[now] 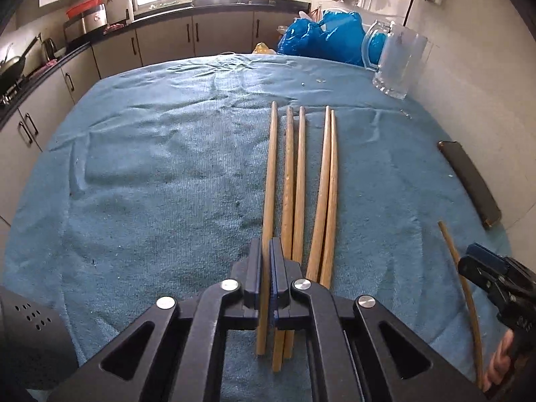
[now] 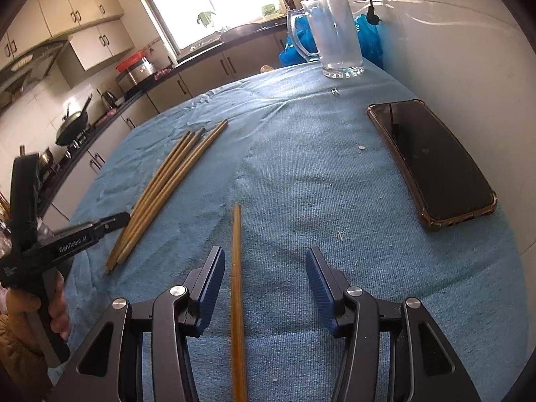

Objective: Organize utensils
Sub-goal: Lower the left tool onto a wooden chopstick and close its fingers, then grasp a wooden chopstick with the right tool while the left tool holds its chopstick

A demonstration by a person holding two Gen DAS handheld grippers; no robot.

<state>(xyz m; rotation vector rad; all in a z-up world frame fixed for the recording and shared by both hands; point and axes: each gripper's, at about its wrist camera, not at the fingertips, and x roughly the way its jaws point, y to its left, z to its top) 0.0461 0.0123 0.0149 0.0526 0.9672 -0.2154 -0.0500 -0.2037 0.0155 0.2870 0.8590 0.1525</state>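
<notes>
Several wooden chopsticks [image 1: 298,181] lie side by side on the blue towel [image 1: 150,167]. My left gripper [image 1: 266,251] is shut on the leftmost chopstick [image 1: 270,174] of the row. The row also shows in the right wrist view [image 2: 167,187], with the left gripper [image 2: 115,219] at its near end. A single chopstick [image 2: 237,284] lies apart on the towel, between the fingers of my right gripper [image 2: 264,268], which is open and not touching it. That chopstick [image 1: 464,288] and the right gripper [image 1: 482,261] show at the right edge of the left wrist view.
A clear glass mug [image 2: 330,33] stands at the far right of the table, also in the left wrist view [image 1: 398,60]. A black phone [image 2: 432,160] lies along the right wall. Blue plastic bags [image 1: 321,37] sit at the back. Kitchen counters run along the left.
</notes>
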